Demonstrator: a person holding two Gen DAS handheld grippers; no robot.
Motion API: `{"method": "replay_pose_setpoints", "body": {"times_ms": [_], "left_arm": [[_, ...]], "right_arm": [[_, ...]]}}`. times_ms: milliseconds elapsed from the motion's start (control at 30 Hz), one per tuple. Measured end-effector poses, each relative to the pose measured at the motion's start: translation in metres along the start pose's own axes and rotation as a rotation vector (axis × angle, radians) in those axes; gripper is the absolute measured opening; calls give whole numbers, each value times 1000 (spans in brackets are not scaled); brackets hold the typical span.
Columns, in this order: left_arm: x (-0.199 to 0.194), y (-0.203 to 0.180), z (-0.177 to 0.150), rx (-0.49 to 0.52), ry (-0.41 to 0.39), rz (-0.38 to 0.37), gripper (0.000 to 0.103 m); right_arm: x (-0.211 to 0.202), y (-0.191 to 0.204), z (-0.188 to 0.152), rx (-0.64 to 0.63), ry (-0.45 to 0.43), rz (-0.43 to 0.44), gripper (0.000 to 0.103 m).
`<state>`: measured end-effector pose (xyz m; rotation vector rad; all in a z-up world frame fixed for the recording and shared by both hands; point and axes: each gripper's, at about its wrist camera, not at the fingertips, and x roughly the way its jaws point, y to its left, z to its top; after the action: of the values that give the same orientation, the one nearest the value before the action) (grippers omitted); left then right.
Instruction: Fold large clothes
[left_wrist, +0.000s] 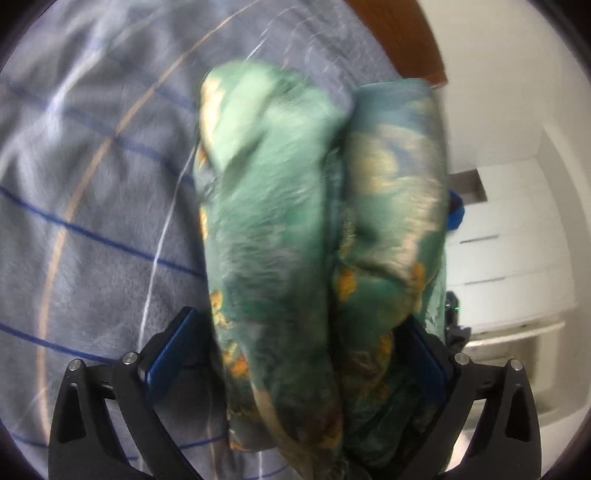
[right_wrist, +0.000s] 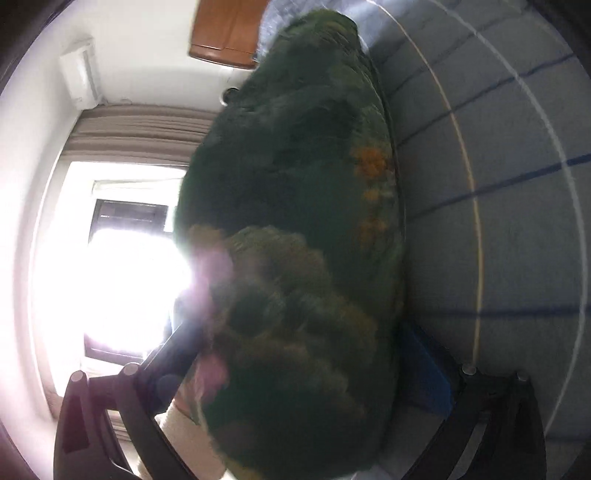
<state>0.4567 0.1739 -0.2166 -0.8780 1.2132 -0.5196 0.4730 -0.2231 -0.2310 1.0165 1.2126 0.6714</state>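
— Left gripper (left_wrist: 295, 373): what has it got?

— A thick bunch of green cloth (left_wrist: 280, 229) with gold and orange patterning fills the gap between its two blue-padded fingers (left_wrist: 168, 354). The jaws stand fairly wide, pressed in on the cloth from both sides, so it is clamped on the bundle. The cloth rises away from the fingers in two fat folds side by side, blurred.

— And behind it?

— A grey bedspread (left_wrist: 96, 192) crossed by thin blue, white and tan lines. The cloth looks lifted in front of it, though whether its far end touches the bed I cannot tell. At the top is a brown wooden board (left_wrist: 402, 40), and to the right white drawers (left_wrist: 517, 236) against a pale wall.

— Right gripper (right_wrist: 295, 365)?

— Same cloth (right_wrist: 295, 177), looking much darker there because a bright window (right_wrist: 122, 266) glares behind it. The bundle fills the space between the fingers; the left one is partly washed out by glare, and a blue pad (right_wrist: 424, 373) on the right finger lies against the cloth. It grips the cloth too.

— Anything else in that view?

— The grey bedspread (right_wrist: 498, 229) on the right, a curtain (right_wrist: 140, 129) beside the window, a white air conditioner (right_wrist: 83, 72) on the wall, and the wooden board (right_wrist: 227, 29).
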Motion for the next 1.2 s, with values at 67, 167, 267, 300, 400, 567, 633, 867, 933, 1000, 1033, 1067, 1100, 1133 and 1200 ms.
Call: {"method": "replay_pose_setpoints", "body": {"times_ms": [67,167,267,300,400,567,633,867,933,1000,1033,1067,1100,1133,1200], "left_arm": [[3,-2,0,-8,-10,5,100],[1,-24,-8,82,-47,105,67],[-9,-46,-13,149,-74,164,51],[-14,-53,-14,168,-87,165,48],[-36,-74,-30,237,-113,186,47],[-56,-100,-31,296,-170,174,47],[-62,-105,-27,317,-193,163,47],[-51,-115,-28,355,-220,139,47],[-48,-111,-26,359,-222,135,47],[-50,-107,-25,350,-224,130,47],[-47,-105,-24,345,-225,131,47],[-43,-99,-24,343,-225,138,48],[-41,-92,-26,348,-222,152,52],[-37,-86,-26,337,-215,173,61],[-22,-65,-20,273,-194,251,70]], "right_arm": [[6,1,4,6,9,-19,98],[4,31,2,-124,6,-159,81],[5,65,-10,-278,-19,-294,73],[5,80,-17,-337,-36,-330,72],[2,120,-37,-485,-88,-370,69],[-13,173,-60,-623,-174,-366,68],[-18,184,-64,-642,-194,-348,68],[-23,203,-72,-700,-251,-339,68],[-31,201,-73,-703,-258,-340,68],[-28,190,-56,-700,-262,-340,68],[-28,189,-56,-699,-264,-339,68],[-26,186,-55,-696,-263,-338,68],[-24,181,-52,-689,-258,-335,68],[-24,183,-54,-679,-252,-331,69],[-15,166,-41,-607,-212,-328,77]]}}
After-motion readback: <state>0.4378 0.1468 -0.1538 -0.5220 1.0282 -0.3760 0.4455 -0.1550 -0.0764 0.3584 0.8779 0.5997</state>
